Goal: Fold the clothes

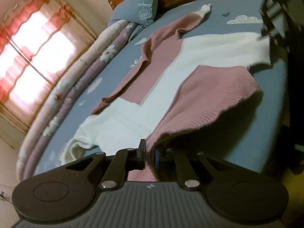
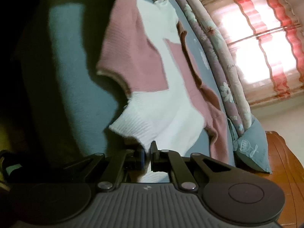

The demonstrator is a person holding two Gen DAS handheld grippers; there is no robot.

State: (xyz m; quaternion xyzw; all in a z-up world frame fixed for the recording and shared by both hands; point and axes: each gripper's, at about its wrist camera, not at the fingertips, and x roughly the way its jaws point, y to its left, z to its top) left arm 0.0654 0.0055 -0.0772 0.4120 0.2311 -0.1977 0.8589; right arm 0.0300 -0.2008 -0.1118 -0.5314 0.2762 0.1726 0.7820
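- On the blue patterned bedsheet (image 1: 117,70), a pink-and-white knit sweater (image 1: 171,76) is spread.
- Its pink hem at 6 o'clock is clamped by the left gripper (image 1: 150,156).
- Its white ribbed hem is pinched by the right gripper (image 2: 147,156).

A sweater (image 1: 171,76) in dusty pink and white blocks is recorded on a grey-blue bed sheet (image 1: 245,133) printed with white clouds, a folded quilt (image 1: 79,72) in mauve and cream with white flowers at the left, and pink-and-red wavy-striped curtains (image 1: 28,47) beyond.
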